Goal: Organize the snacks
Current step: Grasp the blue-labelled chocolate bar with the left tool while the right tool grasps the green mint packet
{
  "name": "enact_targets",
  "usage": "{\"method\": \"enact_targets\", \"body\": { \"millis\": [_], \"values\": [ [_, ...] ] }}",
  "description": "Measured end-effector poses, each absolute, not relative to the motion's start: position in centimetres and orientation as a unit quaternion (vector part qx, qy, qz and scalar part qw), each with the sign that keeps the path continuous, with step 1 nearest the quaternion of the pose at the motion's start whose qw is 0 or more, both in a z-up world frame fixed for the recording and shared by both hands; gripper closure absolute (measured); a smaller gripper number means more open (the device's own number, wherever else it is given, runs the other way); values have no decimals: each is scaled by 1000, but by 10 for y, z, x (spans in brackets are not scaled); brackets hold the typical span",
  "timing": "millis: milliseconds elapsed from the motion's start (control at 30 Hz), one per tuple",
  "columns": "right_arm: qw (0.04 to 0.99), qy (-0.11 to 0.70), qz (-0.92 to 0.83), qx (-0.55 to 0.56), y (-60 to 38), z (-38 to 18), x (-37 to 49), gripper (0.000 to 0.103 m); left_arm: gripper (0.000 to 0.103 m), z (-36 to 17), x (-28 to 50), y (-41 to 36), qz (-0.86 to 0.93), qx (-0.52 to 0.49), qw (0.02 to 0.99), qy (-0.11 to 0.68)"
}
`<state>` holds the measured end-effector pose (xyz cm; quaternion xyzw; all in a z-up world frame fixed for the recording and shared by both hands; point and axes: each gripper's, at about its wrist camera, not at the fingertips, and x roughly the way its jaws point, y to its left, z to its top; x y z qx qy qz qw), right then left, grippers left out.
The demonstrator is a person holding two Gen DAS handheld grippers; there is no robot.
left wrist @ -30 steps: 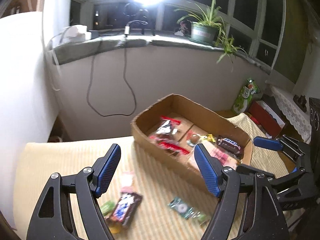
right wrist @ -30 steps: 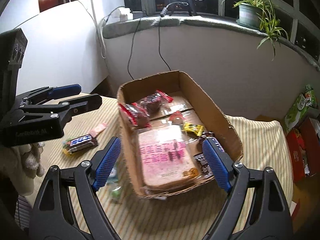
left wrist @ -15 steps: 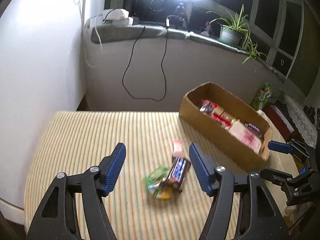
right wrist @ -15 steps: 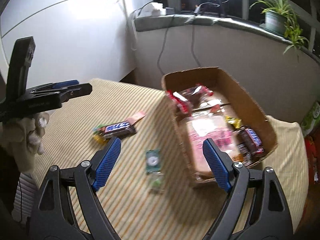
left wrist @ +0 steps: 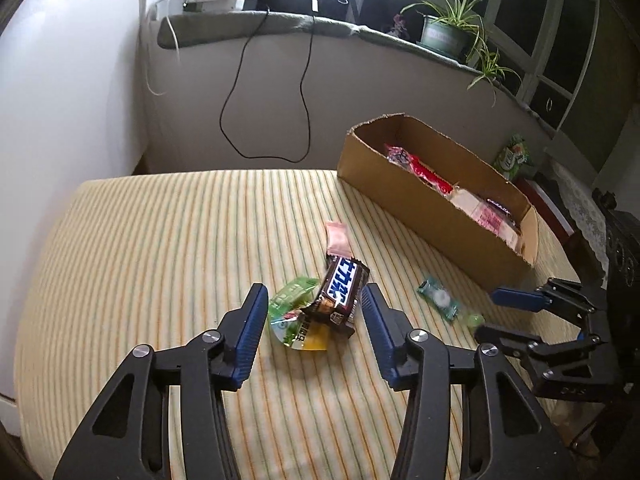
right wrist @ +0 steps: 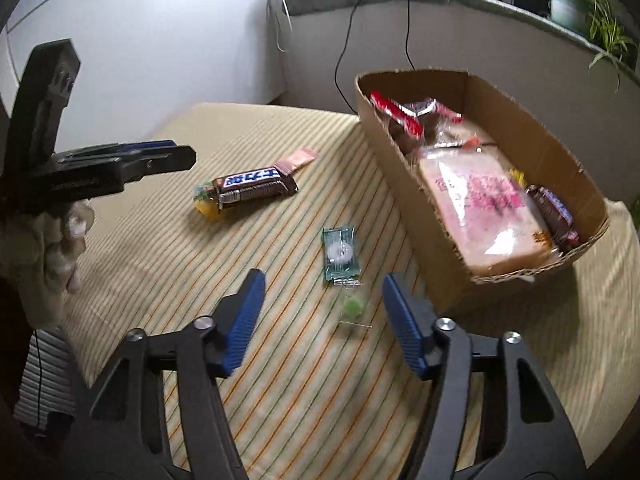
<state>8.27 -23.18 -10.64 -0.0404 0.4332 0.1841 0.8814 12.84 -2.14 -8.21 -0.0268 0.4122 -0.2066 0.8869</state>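
Observation:
A cardboard box [left wrist: 420, 216] [right wrist: 416, 208] with several snacks in it stands on the striped tablecloth at the right. A brown Snickers bar [left wrist: 343, 288] [right wrist: 252, 186] lies on a green-yellow packet [left wrist: 294, 316] with a pink wrapper [left wrist: 338, 237] behind it. My left gripper [left wrist: 314, 312] is open, low over the cloth, its fingers on either side of the bar and packet. A teal packet [right wrist: 340, 254] [left wrist: 438, 300] and a small green candy [right wrist: 352, 305] lie before my right gripper [right wrist: 324, 300], which is open and empty.
A grey wall with a hanging black cable [left wrist: 276, 92] rises behind the table. A potted plant [left wrist: 448, 32] stands on the sill. Bags and boxes [left wrist: 516, 160] sit beyond the table's right end. The striped cloth [left wrist: 160, 240] stretches to the left.
Both grippers have pulled back from the box and swung left. My left gripper has come down close around the Snickers bar and green packet; my right one now faces the teal packet.

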Motion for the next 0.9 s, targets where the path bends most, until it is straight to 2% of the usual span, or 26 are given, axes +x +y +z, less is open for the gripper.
{"method": "enact_targets", "body": {
  "millis": [300,800,867,900],
  "values": [
    [878,445,165,-54,-213,-120,101,55,56,-91,137,-33,-224,-7,880,419],
    [874,462,130,-73,-199,-138,126,57,56,-110,156,-57,-241,51,867,432],
    [873,465,129,-75,-197,-140,127,60,56,-113,158,-57,-241,52,866,434],
    [872,466,128,-75,-197,-140,128,61,59,-114,159,-58,-241,52,866,436]
  ]
}}
